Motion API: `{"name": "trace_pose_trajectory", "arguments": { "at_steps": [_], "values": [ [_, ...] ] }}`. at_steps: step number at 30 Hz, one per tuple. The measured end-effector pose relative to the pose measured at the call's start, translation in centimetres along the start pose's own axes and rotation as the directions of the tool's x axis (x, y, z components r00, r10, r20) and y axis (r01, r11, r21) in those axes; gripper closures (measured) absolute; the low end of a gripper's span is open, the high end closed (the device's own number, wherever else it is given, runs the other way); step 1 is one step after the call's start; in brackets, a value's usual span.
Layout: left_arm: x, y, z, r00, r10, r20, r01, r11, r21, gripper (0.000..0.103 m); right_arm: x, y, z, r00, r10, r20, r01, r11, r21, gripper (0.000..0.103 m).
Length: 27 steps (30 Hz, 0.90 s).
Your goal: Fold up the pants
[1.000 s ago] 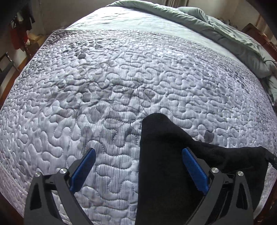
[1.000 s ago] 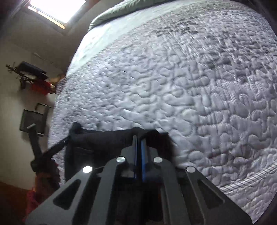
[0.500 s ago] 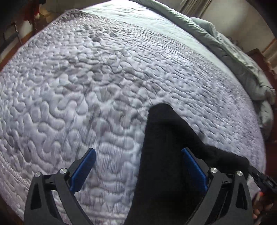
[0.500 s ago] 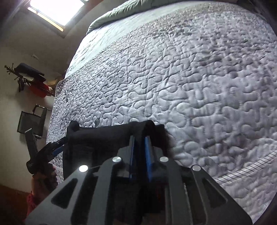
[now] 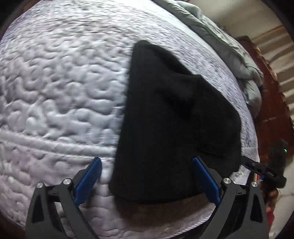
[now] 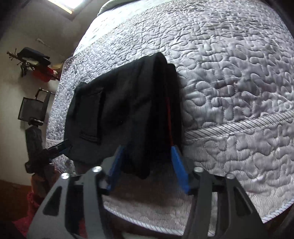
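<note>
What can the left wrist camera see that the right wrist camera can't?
Only the left wrist view shows the rumpled green-grey comforter along the far side of the bed and the dark wooden furniture beside it.

Only the right wrist view shows the window, the cluttered wall shelf, and a red stripe along the pants' edge.

Both show the folded black pants lying on the quilted grey bedspread, with the left gripper open and the right gripper opening, its pads off the cloth.

Grey quilted bedspread (image 6: 229, 77) covers the bed, rumpled green duvet (image 5: 220, 42) at far edge, black chair (image 6: 33, 110) beside the wall.
</note>
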<state>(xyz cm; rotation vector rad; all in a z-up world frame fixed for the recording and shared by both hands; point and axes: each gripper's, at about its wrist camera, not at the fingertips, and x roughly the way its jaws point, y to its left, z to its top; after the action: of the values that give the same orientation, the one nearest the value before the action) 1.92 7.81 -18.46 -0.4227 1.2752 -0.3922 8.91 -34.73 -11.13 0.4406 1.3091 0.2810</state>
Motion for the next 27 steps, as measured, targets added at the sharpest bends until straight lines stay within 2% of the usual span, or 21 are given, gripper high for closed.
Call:
{"name": "trace_pose_trajectory", "arguments": {
  "at_steps": [2, 6, 7, 9, 10, 12, 13, 14, 16, 19, 21, 24, 27],
  "values": [
    [0.2, -0.8, 0.2, 1.0, -0.014, -0.009, 0.014, 1.0, 0.003, 0.004, 0.5, 0.2, 0.2, 1.0, -0.024, -0.014, 0.024, 1.0, -0.006, 0.05],
    [0.7, -1.9, 0.6, 0.999, 0.039, -0.028, -0.038, 0.999, 0.031, 0.004, 0.4, 0.8, 0.2, 0.995, -0.098, -0.02, 0.096, 0.993, -0.075, 0.091],
    [0.5, -2.2, 0.6, 0.999, 0.043, -0.027, -0.042, 0.998, 0.037, 0.004, 0.1, 0.9, 0.2, 0.995, -0.102, -0.014, 0.1, 0.991, -0.087, 0.095],
    [0.2, -2.6, 0.4, 0.998, 0.06, -0.021, -0.059, 0.997, 0.054, 0.004, -0.7, 1.3, -0.1, 0.99, -0.141, 0.002, 0.141, 0.982, -0.126, 0.1],
    [0.1, -2.6, 0.3, 0.997, 0.081, -0.017, -0.079, 0.995, 0.064, 0.004, -0.9, 1.3, -0.2, 0.982, -0.188, 0.011, 0.187, 0.973, -0.138, 0.103],
    [0.9, -2.1, 0.8, 0.994, 0.11, -0.021, -0.108, 0.992, 0.066, 0.004, -0.3, 0.4, -0.4, 0.944, -0.331, 0.014, 0.329, 0.933, -0.146, 0.103],
    [1.1, -1.6, 0.8, 0.993, 0.111, -0.031, -0.109, 0.993, 0.055, 0.004, 0.2, -0.5, -0.5, 0.954, -0.299, -0.015, 0.295, 0.948, -0.119, 0.103],
    [1.2, -1.4, 0.8, 0.994, 0.099, -0.036, -0.097, 0.994, 0.041, 0.004, 0.2, -1.3, -0.7, 0.972, -0.234, -0.019, 0.231, 0.97, -0.08, 0.103],
    [0.3, -1.2, 0.7, 0.997, 0.07, -0.025, -0.069, 0.997, 0.034, 0.004, -0.1, -1.9, -1.0, 0.982, -0.191, -0.01, 0.19, 0.98, -0.051, 0.102],
    [-1.1, -1.3, 1.5, 0.999, 0.055, -0.001, -0.055, 0.996, 0.064, 0.004, -1.1, -2.1, -0.8, 0.981, -0.196, 0.014, 0.196, 0.98, -0.033, 0.087],
    [-1.4, -1.8, 2.2, 0.996, 0.092, -0.003, -0.091, 0.99, 0.11, 0.004, -2.1, -1.9, -0.5, 0.98, -0.196, 0.032, 0.197, 0.98, -0.036, 0.056],
    [-1.2, -2.9, 3.0, 0.99, 0.139, -0.019, -0.134, 0.976, 0.173, 0.004, -3.1, 0.0, 0.5, 0.976, -0.206, 0.068, 0.211, 0.974, -0.086, 0.039],
    [-0.1, -3.6, 3.3, 0.985, 0.167, -0.05, -0.154, 0.968, 0.197, 0.004, -2.4, 2.1, 1.6, 0.974, -0.222, 0.048, 0.227, 0.965, -0.13, 0.025]
  ]
}}
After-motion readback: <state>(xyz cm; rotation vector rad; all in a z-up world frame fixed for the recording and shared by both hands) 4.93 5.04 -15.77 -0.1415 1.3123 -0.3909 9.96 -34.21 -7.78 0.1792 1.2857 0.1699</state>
